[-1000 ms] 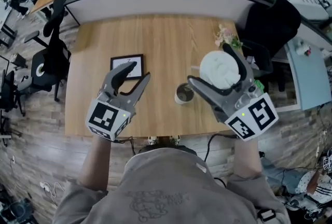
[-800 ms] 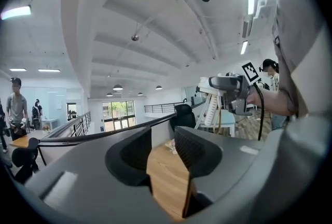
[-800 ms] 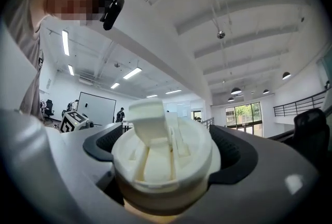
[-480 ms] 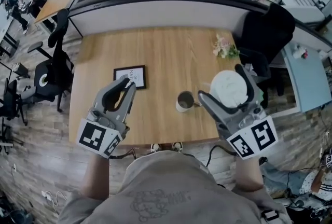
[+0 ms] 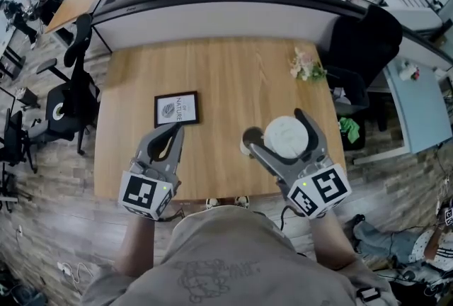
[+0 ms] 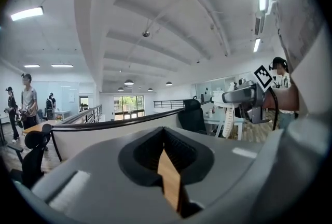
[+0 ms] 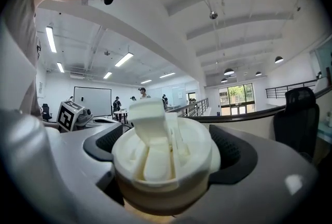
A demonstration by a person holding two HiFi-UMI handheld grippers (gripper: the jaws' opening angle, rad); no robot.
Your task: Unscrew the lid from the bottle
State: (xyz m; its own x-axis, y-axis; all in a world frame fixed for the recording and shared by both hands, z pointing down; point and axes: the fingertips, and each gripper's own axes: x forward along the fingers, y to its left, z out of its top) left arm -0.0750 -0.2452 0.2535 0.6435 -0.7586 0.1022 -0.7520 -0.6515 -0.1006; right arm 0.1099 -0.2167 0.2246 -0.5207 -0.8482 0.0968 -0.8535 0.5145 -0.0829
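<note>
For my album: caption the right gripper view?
Right gripper gripping a white flip-top lid, office hall behind.

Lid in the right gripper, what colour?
The lid is creamy white, clearest in right gripper view.

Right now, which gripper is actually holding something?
The right gripper: its jaws clamp the white flip-top lid. The left gripper has just closed, with nothing between its jaws.

shirt (image 5: 226,251): grey, line-drawn print | left gripper (image 5: 174,131), right gripper (image 5: 274,127): grey, black-white square markers
</note>
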